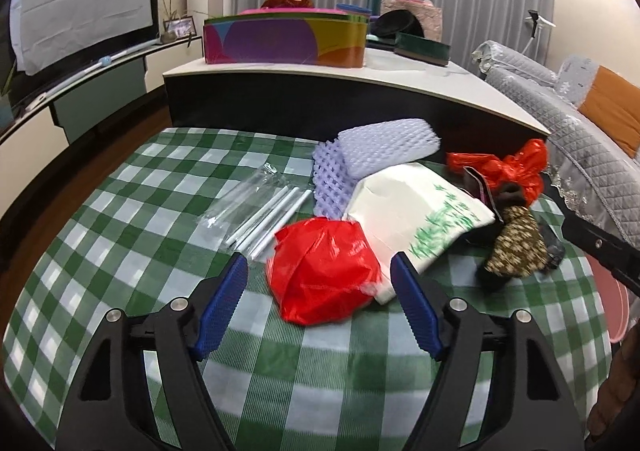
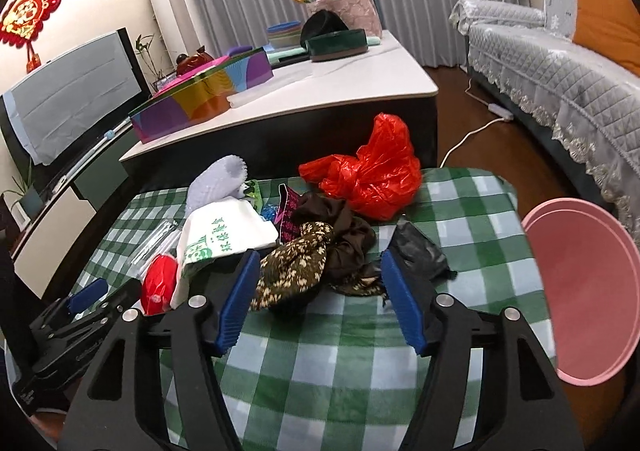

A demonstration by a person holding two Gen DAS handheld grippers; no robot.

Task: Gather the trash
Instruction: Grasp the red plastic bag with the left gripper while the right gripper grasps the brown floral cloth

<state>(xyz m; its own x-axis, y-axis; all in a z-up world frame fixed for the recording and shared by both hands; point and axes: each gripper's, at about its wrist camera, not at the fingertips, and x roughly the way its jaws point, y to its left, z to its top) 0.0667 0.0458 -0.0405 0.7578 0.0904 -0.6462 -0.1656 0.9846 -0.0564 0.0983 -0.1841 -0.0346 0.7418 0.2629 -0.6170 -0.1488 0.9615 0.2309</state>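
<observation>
Left gripper [image 1: 320,275] tilted down, agape around red bag [image 1: 324,271]; right gripper [image 2: 316,275] agape, straddling floral cloth [image 2: 292,271].

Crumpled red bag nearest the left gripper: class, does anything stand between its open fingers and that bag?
Nothing visible does. The left gripper is open, and the crumpled red bag lies on the checked cloth right at its fingertips; the white paper bag sits behind it.

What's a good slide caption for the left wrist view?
Open left gripper straddles a crumpled red plastic bag on the green checked tablecloth.
</observation>
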